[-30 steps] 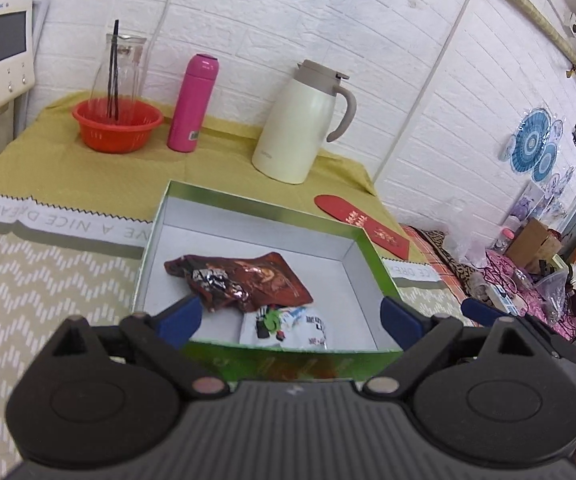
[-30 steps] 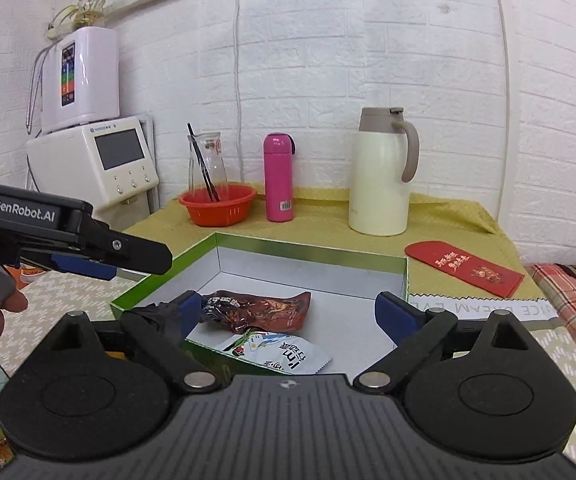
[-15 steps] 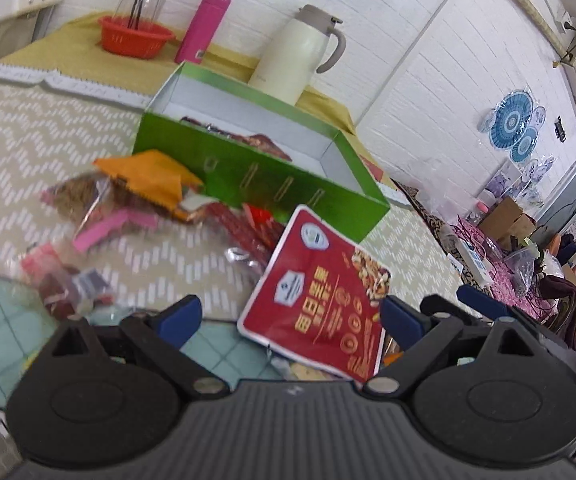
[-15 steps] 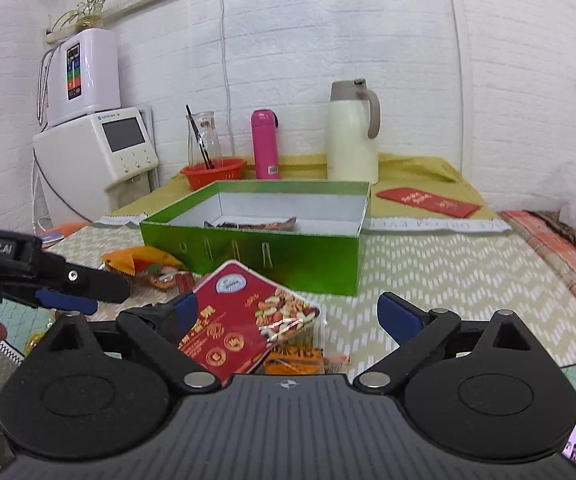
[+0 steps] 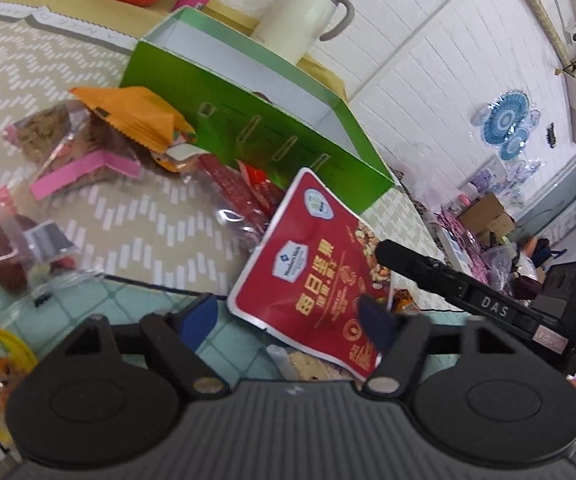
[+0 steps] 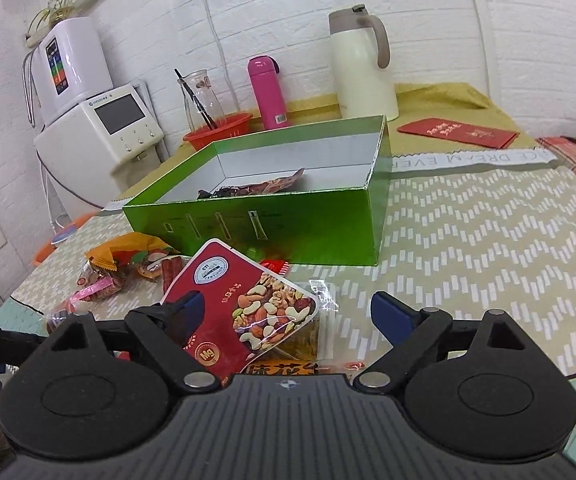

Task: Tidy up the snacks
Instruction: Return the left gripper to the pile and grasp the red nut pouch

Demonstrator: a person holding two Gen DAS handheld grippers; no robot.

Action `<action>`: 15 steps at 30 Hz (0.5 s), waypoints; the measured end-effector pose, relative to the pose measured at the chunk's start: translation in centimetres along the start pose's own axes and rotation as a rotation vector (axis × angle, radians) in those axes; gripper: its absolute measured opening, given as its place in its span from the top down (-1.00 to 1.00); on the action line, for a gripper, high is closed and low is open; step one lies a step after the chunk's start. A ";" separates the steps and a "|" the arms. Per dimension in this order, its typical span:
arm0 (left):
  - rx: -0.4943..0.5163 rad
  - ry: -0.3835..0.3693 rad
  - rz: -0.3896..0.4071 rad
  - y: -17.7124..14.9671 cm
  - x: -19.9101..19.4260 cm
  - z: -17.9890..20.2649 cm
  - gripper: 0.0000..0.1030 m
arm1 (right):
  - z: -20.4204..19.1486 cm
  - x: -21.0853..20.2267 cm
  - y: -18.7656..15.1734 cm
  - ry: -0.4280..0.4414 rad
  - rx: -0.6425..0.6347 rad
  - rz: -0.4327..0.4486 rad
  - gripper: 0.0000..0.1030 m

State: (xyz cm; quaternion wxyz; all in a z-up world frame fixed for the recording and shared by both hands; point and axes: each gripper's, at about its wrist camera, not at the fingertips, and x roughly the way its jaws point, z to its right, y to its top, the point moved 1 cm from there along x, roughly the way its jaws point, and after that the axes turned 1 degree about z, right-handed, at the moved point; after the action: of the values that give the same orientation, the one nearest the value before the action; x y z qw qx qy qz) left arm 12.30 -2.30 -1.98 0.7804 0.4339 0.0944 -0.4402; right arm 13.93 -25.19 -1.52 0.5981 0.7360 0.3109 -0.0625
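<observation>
Nut pouch (image 6: 244,304) before the box (image 6: 288,236) (one packet (image 6: 264,188) inside), kettle (image 6: 362,68) behind.

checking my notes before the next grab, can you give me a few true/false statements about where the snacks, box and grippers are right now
1. The green box already holds a dark snack wrapper. True.
2. The red nut pouch lies inside the box. False: it lies on the table in front of the box.
3. The right gripper is open and holds nothing. True.
4. The left gripper is shut on the orange packet. False: it is open, and the packet lies untouched beside the box.
5. The pink bottle lies on its side. False: it stands upright behind the box.
</observation>
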 end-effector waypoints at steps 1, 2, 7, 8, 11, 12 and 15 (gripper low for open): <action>-0.003 0.005 -0.003 0.1 0.3 0.0 0.01 | 0.2 0.2 0.0 0.010 0.014 -0.006 -1.00; -0.003 0.004 0.000 0.1 0.4 0.1 0.01 | 0.2 0.3 0.0 0.016 0.024 -0.009 -1.00; -0.018 0.027 0.012 0.4 0.8 0.0 0.43 | 0.1 0.8 0.0 0.011 0.033 -0.041 -0.81; -0.026 0.033 0.020 0.4 0.8 -0.1 0.47 | 0.0 0.6 0.0 0.021 0.037 -0.034 -0.50; -0.034 0.043 0.043 0.3 0.2 0.0 0.57 | -1.0 -0.2 0.2 -0.042 -0.016 -0.002 0.09; -0.038 0.039 0.055 0.2 -0.3 0.1 0.58 | -1.4 -0.5 0.4 -0.054 -0.039 0.008 0.19; -0.033 0.035 0.104 0.1 -2.3 0.4 0.58 | -3.0 -1.7 0.5 -0.063 -0.107 0.039 0.22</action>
State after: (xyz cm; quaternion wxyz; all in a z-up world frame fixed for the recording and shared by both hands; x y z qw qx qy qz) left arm 10.90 -1.20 -0.44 0.8076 0.4330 0.0927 -0.3896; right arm 11.99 -23.11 0.57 0.6471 0.7065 0.2806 -0.0572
